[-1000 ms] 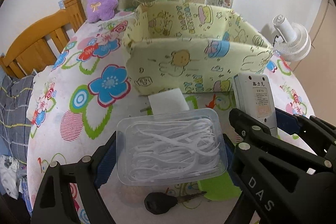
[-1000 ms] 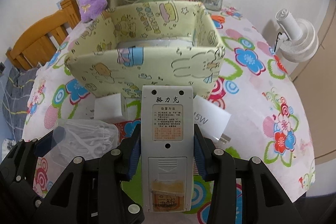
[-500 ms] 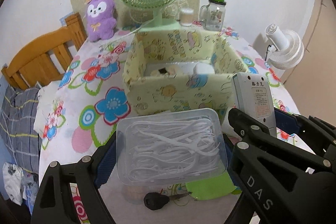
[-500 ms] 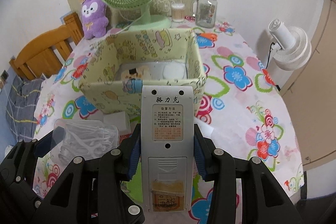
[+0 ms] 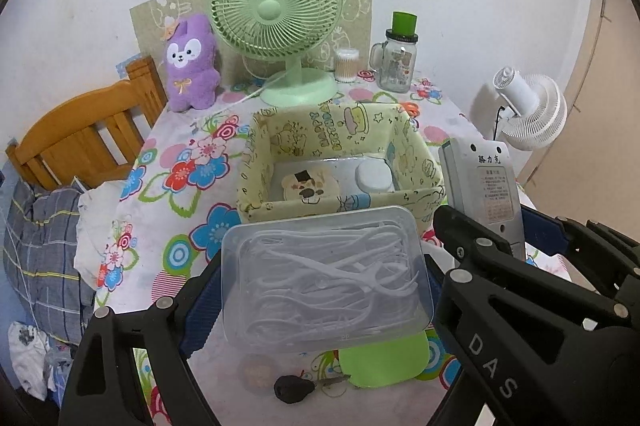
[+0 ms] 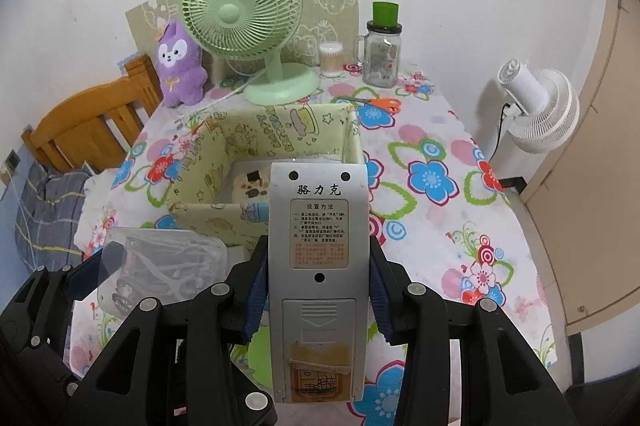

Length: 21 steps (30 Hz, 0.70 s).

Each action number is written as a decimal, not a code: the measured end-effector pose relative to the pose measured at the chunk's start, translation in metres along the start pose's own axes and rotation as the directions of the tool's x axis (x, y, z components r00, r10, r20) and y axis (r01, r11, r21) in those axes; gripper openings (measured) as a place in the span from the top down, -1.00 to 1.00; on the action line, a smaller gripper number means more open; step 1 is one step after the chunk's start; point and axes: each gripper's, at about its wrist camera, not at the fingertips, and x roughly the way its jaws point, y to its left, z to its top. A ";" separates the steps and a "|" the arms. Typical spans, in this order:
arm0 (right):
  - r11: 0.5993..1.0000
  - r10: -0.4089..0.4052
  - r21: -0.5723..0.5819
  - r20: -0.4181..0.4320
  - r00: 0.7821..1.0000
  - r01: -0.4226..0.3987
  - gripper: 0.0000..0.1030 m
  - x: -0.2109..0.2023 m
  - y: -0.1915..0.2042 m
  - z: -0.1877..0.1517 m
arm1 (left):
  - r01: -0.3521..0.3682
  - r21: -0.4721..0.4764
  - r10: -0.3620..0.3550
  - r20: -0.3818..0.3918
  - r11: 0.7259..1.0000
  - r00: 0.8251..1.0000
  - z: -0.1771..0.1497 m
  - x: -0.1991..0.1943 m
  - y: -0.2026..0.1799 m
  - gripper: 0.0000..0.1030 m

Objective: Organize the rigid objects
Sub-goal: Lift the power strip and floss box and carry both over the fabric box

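My left gripper (image 5: 320, 278) is shut on a clear plastic box of white floss picks (image 5: 326, 278), held above the table just in front of the yellow cartoon-print fabric bin (image 5: 260, 162). My right gripper (image 6: 318, 286) is shut on a grey remote control (image 6: 318, 254), back side up, lifted before the same bin (image 6: 192, 178). The remote (image 5: 482, 182) also shows at the right of the left wrist view, and the floss box (image 6: 160, 266) at the left of the right wrist view. Inside the bin lie a bear-face item (image 5: 306, 186) and a white round case (image 5: 374, 176).
On the floral tablecloth (image 6: 424, 178) stand a green fan (image 5: 276, 10), a purple plush (image 5: 192, 62), a cotton-swab tub (image 5: 346, 64) and a green-lidded glass jar (image 5: 400, 54). Orange scissors (image 6: 380, 102) lie behind the bin. A black key (image 5: 294, 388) and green card (image 5: 384, 360) lie below. Wooden chair (image 5: 80, 134) at left; white fan (image 6: 536, 106) at right.
Both grippers have risen with their loads. The bin now sits lower in view and its inside has come into sight. Neither grip changed.
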 end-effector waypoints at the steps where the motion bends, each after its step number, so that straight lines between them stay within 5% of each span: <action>1: 1.000 0.002 0.000 0.000 1.000 -0.002 0.09 -0.001 0.000 0.001 | -0.004 -0.001 0.004 0.000 1.000 1.000 0.001 -0.002 0.000 -0.75; 21: 1.000 0.026 -0.012 0.075 0.997 -0.025 0.09 -0.033 -0.003 0.036 | -0.003 -0.028 0.005 0.079 1.000 0.997 0.034 -0.032 -0.001 -0.75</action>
